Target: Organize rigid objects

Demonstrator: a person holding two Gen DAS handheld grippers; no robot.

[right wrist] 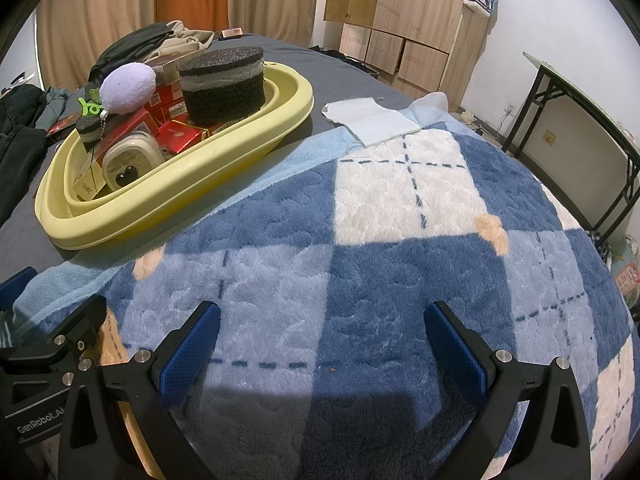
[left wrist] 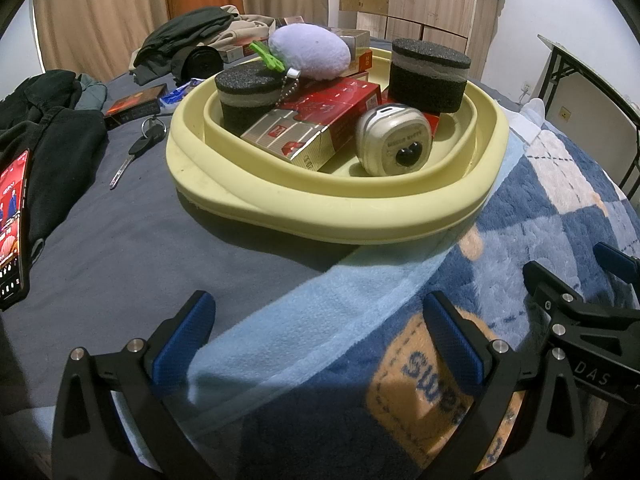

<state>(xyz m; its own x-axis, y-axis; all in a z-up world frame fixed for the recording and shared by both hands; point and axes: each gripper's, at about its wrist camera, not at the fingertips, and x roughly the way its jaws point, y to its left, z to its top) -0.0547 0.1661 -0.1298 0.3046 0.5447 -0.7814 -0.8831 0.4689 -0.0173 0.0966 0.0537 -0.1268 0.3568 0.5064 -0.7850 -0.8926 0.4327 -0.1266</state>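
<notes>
Open blanket (right wrist: 360,240) lies ahead – the crowded yellow basin (left wrist: 320,216) blocks the far-left side.

foam pucks (left wrist: 429,76): 2 | plush toys (left wrist: 310,51): 1 | basins (left wrist: 332,216): 1 | keys (left wrist: 136,152): 1 | phones (left wrist: 14,228): 1

Matt plastic, glossy card, rough foam

The basin (left wrist: 332,208) looks like smooth matt plastic; inside it, glossy red cartons (left wrist: 316,120), coarse black foam pucks (left wrist: 430,76), a fuzzy plush ball (left wrist: 310,52); beside it, fleecy blanket (right wrist: 400,208).
</notes>
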